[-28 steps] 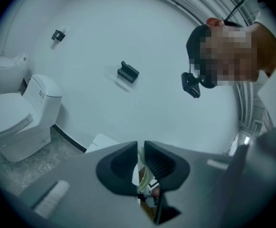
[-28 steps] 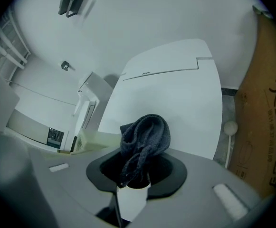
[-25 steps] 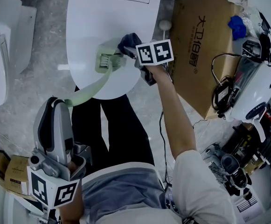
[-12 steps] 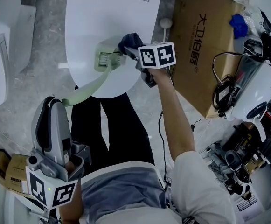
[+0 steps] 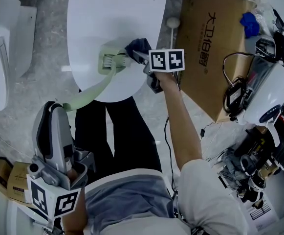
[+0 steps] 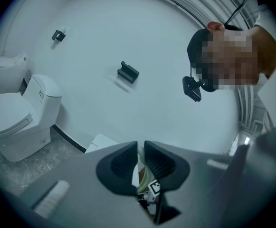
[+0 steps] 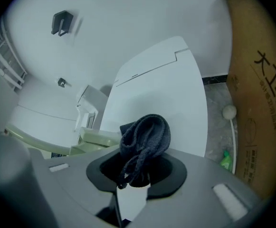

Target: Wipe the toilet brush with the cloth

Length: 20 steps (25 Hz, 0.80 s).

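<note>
In the head view a pale green toilet brush point(image 5: 108, 62) lies with its head over the closed white toilet lid point(image 5: 107, 18). Its curved handle point(image 5: 85, 97) runs down to my left gripper point(image 5: 58, 105), which is shut on it. The left gripper view shows a pale strip of handle point(image 6: 139, 177) between the nearly closed jaws. My right gripper point(image 5: 136, 54) is shut on a dark knitted cloth point(image 5: 138, 45), just right of the brush head. In the right gripper view the bunched cloth point(image 7: 146, 136) sticks out of the jaws, with the brush head point(image 7: 97, 139) close on its left.
A large brown cardboard box point(image 5: 215, 48) stands right of the toilet. Between box and toilet, a white round-headed stick point(image 5: 172, 23) rests on the floor. A second toilet point(image 5: 0, 58) is at the far left. A white machine with cables point(image 5: 266, 94) crowds the right side.
My right gripper with the cloth has shifted slightly right and down beside the brush head. The left gripper and the brush have barely moved.
</note>
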Each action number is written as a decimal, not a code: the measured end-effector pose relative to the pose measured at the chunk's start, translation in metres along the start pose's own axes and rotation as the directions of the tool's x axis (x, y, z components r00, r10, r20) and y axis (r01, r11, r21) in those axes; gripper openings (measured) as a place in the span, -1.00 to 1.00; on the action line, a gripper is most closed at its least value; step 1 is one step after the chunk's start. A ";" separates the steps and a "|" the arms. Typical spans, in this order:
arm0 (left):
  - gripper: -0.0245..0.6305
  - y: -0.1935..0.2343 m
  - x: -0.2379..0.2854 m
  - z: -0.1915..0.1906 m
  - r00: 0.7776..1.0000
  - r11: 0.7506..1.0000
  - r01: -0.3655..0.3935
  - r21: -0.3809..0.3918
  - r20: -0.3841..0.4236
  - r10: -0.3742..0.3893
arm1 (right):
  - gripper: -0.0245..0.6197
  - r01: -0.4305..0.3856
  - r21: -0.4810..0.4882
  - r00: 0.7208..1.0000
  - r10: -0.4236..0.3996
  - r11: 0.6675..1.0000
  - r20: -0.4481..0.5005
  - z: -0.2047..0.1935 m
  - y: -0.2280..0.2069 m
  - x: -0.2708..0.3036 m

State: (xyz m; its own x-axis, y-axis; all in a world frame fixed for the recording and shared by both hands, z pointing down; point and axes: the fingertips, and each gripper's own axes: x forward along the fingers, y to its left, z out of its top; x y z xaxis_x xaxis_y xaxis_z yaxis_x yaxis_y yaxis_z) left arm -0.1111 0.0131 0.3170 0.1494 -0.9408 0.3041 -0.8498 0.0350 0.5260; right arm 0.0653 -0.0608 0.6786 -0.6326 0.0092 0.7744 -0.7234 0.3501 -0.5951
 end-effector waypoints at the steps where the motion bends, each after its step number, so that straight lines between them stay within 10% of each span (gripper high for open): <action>1: -0.93 0.000 0.000 0.000 1.000 1.000 0.000 0.000 -0.001 0.000 | -0.60 0.000 0.012 1.000 0.000 1.000 0.005 -0.001 -0.001 0.000; 20: -0.93 -0.001 -0.002 0.000 1.000 1.000 0.010 -0.006 0.004 -0.010 | -0.60 -0.010 -0.173 1.000 0.013 0.985 0.017 0.021 0.045 -0.010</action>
State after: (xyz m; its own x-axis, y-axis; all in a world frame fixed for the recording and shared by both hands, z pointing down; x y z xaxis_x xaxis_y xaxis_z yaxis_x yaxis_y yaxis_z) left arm -0.1106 0.0152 0.3161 0.1560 -0.9426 0.2954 -0.8452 0.0274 0.5337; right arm 0.0334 -0.0653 0.6395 -0.6465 -0.0017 0.7629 -0.6582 0.5069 -0.5567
